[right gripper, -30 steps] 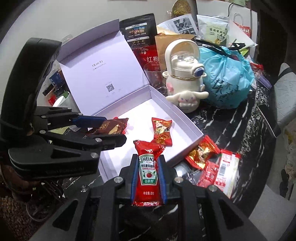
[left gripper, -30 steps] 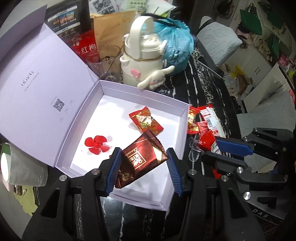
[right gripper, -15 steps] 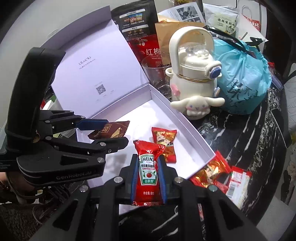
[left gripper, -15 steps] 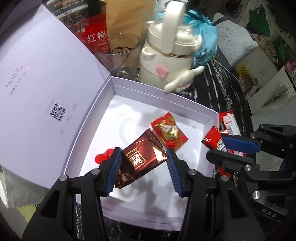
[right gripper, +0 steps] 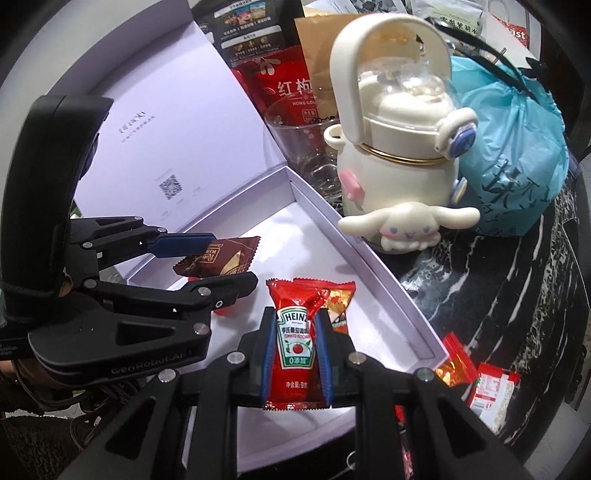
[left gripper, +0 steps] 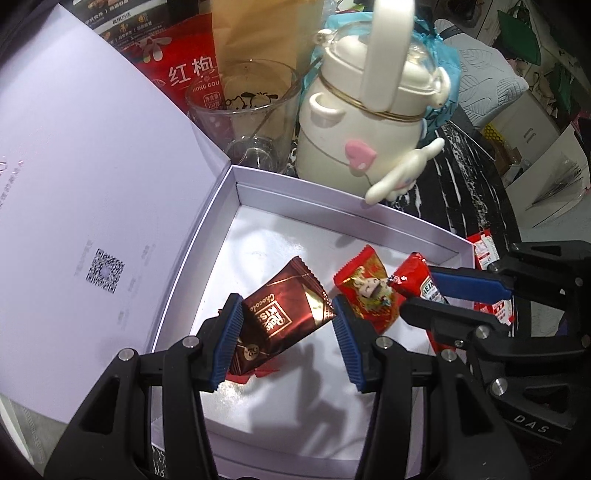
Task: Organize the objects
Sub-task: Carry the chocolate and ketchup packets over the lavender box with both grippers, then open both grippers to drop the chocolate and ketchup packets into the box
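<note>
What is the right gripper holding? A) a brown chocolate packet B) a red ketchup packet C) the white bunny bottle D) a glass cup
B: the right gripper is shut on the red ketchup packet, marked Heinz, above the open white box; the left gripper holds the brown chocolate packet.

Cream Cinnamoroll bottle point(right gripper: 402, 147) with big loop handle stands just behind box's far wall. Clear glass cup point(left gripper: 243, 110) beside it, touching or nearly. Blue plastic bag point(right gripper: 517, 158) behind bottle. Red goji pouch point(left gripper: 177, 62) and brown paper pouch point(left gripper: 258, 29) behind glass. Black marble tabletop point(right gripper: 517, 295).
</note>
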Demonstrator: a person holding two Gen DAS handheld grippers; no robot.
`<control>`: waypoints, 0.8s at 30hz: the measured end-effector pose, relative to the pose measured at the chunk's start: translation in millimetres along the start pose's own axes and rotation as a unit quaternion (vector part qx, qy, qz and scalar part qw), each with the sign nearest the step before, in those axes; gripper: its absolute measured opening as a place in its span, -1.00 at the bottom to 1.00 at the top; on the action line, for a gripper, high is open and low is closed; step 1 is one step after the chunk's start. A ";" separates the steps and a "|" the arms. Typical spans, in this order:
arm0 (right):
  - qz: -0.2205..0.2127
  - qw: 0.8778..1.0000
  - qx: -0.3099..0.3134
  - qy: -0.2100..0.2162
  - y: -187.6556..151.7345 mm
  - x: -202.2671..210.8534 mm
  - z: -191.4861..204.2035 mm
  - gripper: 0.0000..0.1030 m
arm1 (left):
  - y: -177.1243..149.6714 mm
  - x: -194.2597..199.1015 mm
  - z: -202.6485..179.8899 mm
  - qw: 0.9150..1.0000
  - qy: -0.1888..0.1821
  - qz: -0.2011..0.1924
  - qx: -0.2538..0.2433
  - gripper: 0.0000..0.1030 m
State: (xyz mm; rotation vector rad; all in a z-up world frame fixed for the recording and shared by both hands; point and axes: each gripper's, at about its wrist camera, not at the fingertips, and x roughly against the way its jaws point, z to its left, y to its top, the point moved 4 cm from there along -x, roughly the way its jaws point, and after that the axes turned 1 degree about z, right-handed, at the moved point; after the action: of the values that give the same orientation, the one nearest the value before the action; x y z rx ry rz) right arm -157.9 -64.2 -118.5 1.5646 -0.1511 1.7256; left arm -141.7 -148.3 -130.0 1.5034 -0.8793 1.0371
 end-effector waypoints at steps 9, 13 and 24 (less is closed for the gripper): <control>0.010 1.000 0.004 0.001 1.7 -11.5 -1.8 -0.53 | 6.1 -8.7 -0.5 1.000 0.005 0.005 0.010 -0.07; 0.016 1.000 0.005 -0.006 0.9 -13.3 -2.2 -0.50 | 9.4 -9.8 0.7 1.000 0.015 0.009 0.020 -0.02; -0.002 1.000 0.002 -0.020 -4.9 4.4 0.1 -0.46 | 11.1 10.5 -2.8 0.999 0.048 -0.002 0.022 0.00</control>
State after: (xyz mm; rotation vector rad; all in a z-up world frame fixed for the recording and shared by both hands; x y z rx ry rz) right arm -154.5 -58.9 -116.6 1.6029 -0.1637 1.6930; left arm -148.7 -147.5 -116.1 1.4785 -0.7917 1.1226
